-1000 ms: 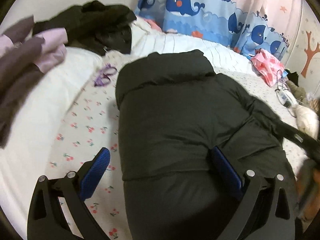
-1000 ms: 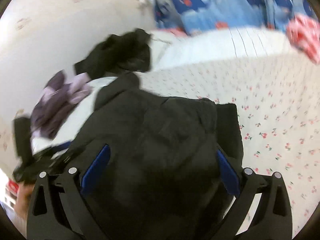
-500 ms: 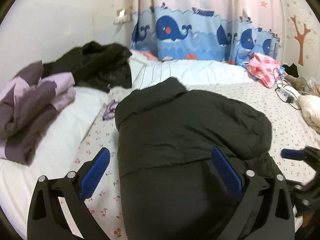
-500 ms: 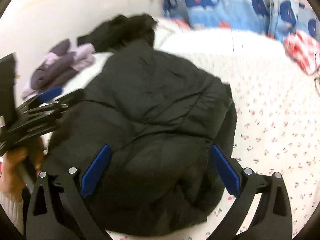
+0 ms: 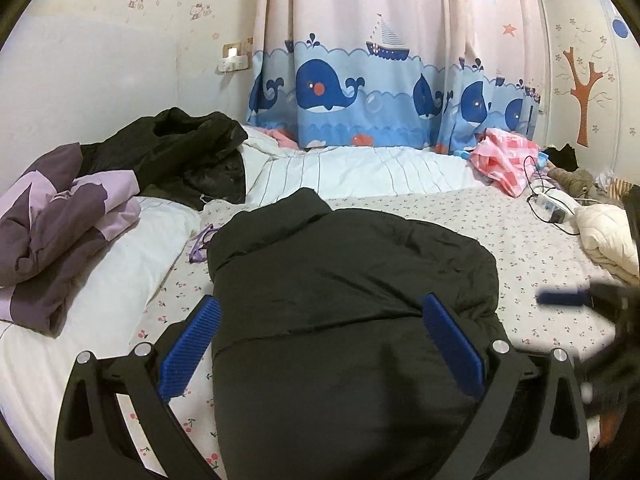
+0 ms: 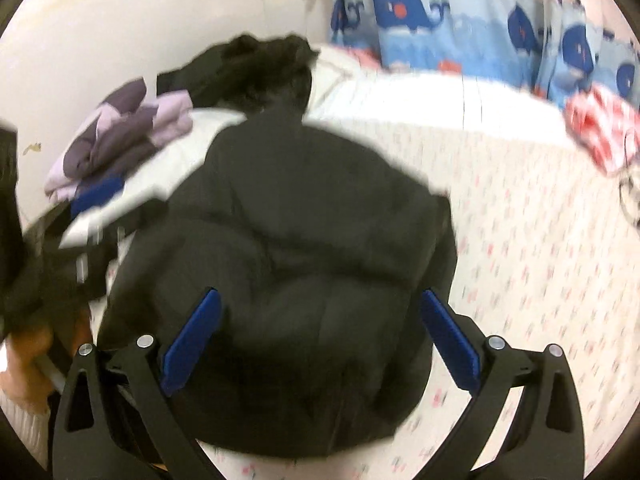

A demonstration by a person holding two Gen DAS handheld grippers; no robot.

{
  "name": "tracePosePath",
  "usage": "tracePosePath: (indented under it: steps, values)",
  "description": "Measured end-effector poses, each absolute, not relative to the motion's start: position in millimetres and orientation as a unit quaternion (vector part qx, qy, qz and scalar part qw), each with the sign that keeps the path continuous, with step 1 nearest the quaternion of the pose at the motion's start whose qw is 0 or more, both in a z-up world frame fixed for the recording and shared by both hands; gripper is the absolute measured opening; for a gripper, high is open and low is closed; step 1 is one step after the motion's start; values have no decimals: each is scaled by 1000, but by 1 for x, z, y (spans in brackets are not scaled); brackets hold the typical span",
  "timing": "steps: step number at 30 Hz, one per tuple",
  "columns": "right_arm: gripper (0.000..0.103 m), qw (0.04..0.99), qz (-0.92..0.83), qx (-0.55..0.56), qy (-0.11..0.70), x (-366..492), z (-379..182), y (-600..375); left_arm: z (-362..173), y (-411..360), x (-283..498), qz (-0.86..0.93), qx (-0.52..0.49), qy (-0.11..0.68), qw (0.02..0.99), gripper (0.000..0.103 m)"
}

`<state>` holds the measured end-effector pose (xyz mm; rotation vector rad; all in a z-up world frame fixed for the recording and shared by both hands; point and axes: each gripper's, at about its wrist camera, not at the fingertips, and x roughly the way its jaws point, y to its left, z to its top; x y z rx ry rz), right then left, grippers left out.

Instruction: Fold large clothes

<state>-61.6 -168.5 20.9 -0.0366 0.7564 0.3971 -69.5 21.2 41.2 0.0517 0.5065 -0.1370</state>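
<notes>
We see a bed with a cherry-print white sheet (image 5: 532,248), and on its middle lies the folded black padded jacket (image 5: 340,300). A folded purple and lilac jacket (image 5: 56,216) sits on the white pillow (image 5: 132,248) at left. Our left gripper (image 5: 320,344) hangs wide apart above the jacket, gripping nothing; our right gripper (image 6: 320,340) likewise stands wide, empty, in a blurred view.
</notes>
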Motion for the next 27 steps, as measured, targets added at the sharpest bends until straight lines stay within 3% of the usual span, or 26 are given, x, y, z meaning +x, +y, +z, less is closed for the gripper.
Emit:
tracePosePath:
  steps: [4,9,16,23,27]
  values:
    - [96,909,184,-4,374,-30,8,-158,40,22,-66,-57,14,258,964,96]
    - [96,834,199,125,500,14,-47,-171,36,25,-59,-61,-5,283,957,96]
    - [96,913,156,37,376,-18,24,-169,41,39,-49,-48,-41,343,937,96]
    - [96,901,124,24,415,-8,1,-161,32,50,-37,-27,-81,414,906,96]
    - [96,927,115,37,357,-25,22,-162,32,62,-37,1,-128,425,896,96]
